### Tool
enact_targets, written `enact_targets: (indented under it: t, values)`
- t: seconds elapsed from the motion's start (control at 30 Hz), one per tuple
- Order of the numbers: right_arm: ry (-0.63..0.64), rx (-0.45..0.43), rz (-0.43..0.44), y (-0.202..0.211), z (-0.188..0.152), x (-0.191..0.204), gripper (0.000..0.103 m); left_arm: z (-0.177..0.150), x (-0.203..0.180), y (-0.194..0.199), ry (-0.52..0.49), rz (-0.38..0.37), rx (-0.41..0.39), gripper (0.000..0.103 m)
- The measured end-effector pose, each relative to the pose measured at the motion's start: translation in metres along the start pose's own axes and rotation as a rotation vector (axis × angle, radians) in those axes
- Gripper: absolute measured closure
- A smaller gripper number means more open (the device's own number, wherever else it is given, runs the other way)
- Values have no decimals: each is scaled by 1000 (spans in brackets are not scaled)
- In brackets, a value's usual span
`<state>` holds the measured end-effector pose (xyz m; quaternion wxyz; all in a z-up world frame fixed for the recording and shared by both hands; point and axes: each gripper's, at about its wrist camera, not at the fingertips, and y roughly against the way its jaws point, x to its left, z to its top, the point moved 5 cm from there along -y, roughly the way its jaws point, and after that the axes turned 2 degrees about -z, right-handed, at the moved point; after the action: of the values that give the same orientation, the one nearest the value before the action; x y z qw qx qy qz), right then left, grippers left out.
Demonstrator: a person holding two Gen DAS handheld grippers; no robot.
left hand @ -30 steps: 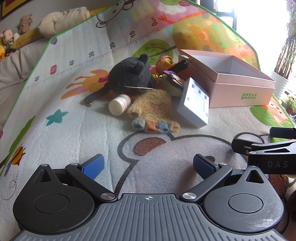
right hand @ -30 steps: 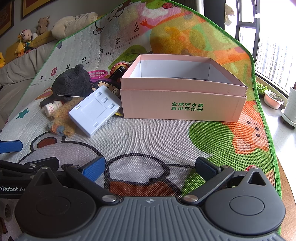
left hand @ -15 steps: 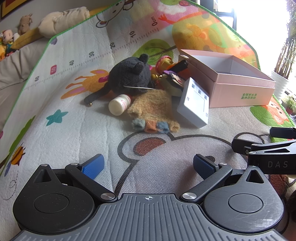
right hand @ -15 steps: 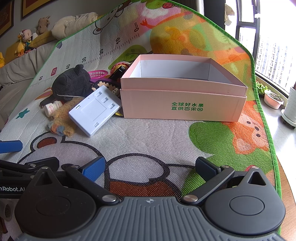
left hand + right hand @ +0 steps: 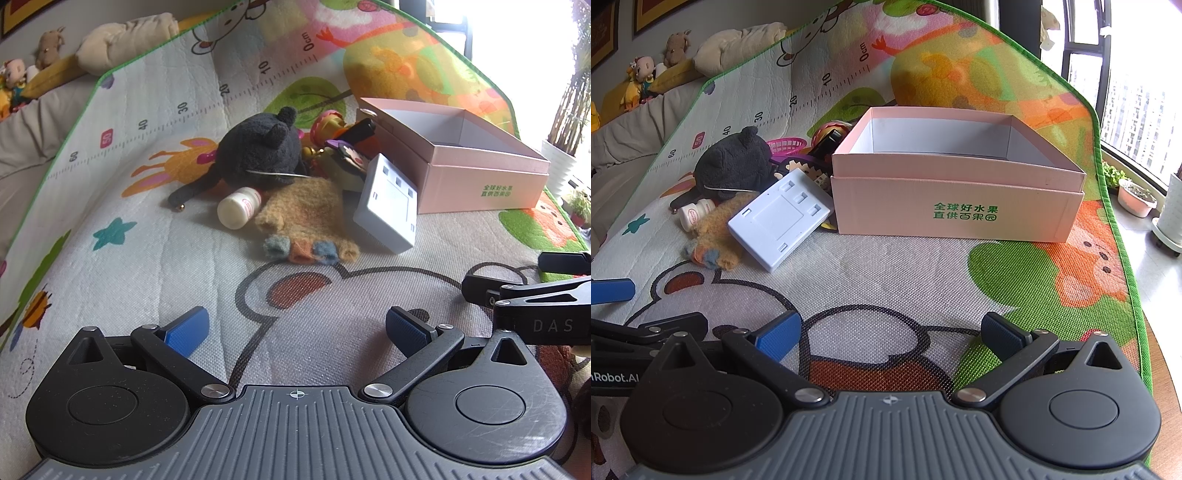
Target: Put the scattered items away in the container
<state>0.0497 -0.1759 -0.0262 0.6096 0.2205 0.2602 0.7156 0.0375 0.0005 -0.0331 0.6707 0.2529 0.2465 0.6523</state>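
Nothing is tidied yet: both the left tool [image 5: 295, 325] and right tool [image 5: 892, 332] gape empty, the pink box [image 5: 956, 206] ahead holds nothing visible, toys piled beside it.

place: home, probably living room | cues: play mat [image 5: 886, 258]; sofa [image 5: 624, 136]; plush toys [image 5: 642, 74]

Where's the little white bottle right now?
The white bottle lies on its side on the play mat, left of the pink box, between the black plush toy and the tan fuzzy glove.
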Motion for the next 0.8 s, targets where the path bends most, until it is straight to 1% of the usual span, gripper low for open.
enact_targets:
  t: [0.53,0.8]
  values:
    - [23,54,13,-4,3,0,0,-5,0,7,-21,-8,16,0]
    - [17,50,13,-4,3,-1,0,-6,0,8,-20,-13,6,0]
